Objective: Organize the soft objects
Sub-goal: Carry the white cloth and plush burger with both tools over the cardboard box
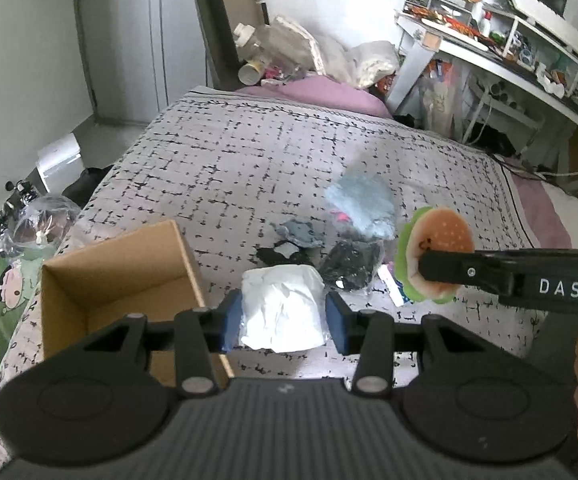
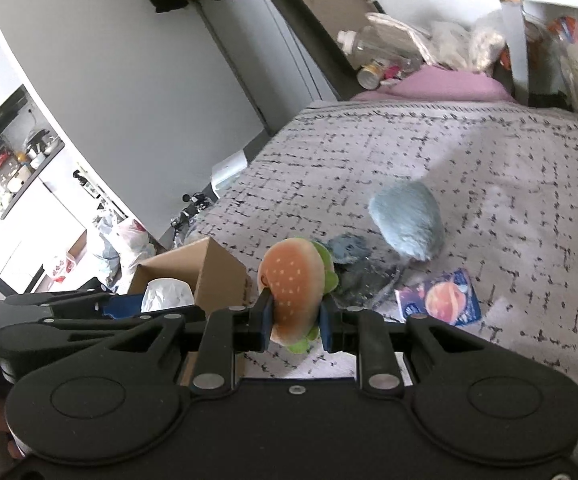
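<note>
My left gripper [image 1: 284, 322] is shut on a white bagged soft bundle [image 1: 283, 306], held above the bed just right of an open cardboard box [image 1: 121, 280]. My right gripper [image 2: 293, 322] is shut on a plush hamburger [image 2: 295, 280] with green lettuce trim; the left wrist view shows that hamburger [image 1: 437, 244] at the right. On the patterned bedspread [image 1: 229, 160] lie a light blue plush [image 1: 363, 206], a grey-blue soft item [image 1: 299, 232] and a black item in clear wrap [image 1: 349, 264]. The right wrist view shows the blue plush [image 2: 407, 222] beyond the hamburger.
A small blue packet with an orange planet picture [image 2: 439, 298] lies flat on the bed. Bottles and bags [image 1: 265, 52] pile at the bed's far end by a purple pillow [image 1: 329, 94]. A cluttered white desk [image 1: 529, 48] stands right. Bags sit on the floor [image 2: 125, 240] left.
</note>
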